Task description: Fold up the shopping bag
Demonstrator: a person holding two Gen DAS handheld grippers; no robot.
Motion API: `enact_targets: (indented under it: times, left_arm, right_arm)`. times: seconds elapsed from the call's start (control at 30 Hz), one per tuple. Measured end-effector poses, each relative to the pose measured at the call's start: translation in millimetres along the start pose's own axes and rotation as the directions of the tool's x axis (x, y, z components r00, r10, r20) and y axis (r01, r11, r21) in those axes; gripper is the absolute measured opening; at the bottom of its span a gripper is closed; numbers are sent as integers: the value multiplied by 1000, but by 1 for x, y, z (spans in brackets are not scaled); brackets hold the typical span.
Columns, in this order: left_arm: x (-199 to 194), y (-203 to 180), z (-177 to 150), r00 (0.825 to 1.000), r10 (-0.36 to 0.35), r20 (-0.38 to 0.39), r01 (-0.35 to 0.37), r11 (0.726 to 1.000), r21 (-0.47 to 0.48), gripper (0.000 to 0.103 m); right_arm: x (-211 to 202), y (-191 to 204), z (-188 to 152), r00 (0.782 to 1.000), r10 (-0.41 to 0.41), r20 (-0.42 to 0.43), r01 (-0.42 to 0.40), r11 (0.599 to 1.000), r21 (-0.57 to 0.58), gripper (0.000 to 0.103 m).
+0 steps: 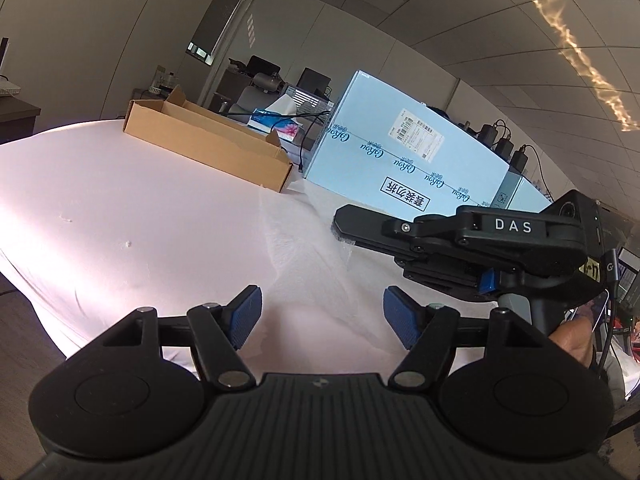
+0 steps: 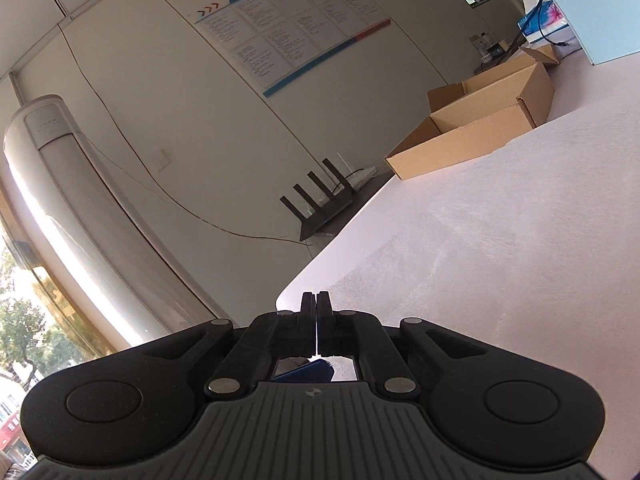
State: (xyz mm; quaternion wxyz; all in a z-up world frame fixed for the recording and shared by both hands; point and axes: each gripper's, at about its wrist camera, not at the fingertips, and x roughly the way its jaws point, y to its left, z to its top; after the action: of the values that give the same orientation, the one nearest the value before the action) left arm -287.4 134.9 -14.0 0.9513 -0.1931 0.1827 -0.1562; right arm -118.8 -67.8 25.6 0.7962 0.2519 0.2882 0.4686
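Observation:
The white fabric shopping bag lies flat on the white-covered table, hard to tell from the cloth; its textured sheet also shows in the right wrist view. My left gripper is open, its blue pads wide apart, just above the bag's near part. My right gripper reaches in from the right, jaws closed and flat over the bag's edge. In the right wrist view the right gripper is shut at the bag's near corner; whether fabric sits between the fingers cannot be seen.
An open brown cardboard box lies at the back of the table. A large light-blue carton stands behind on the right, with a tissue box beside it. The table edge and a router lie left of the right gripper.

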Motion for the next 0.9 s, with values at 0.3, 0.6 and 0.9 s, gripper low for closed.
enact_targets:
  times: [0.3,0.6,0.9]
  left_arm:
    - [12,-5,-8,995,-98,-25,97,995,-25,67]
    - [30,-3,-4,994,-110,-10,109,988,-105,68]
    - [43,1,9,999,-37,32,42,983,-176,67]
  right_arm:
    - [-11,-8,-9,1000,-28,4,27,999,28,20]
    - [-82,-16,-3,968,-168,186,175,984,-22,42]
    - [-141,-61,-16,903,-343,258,323,939,120,48]
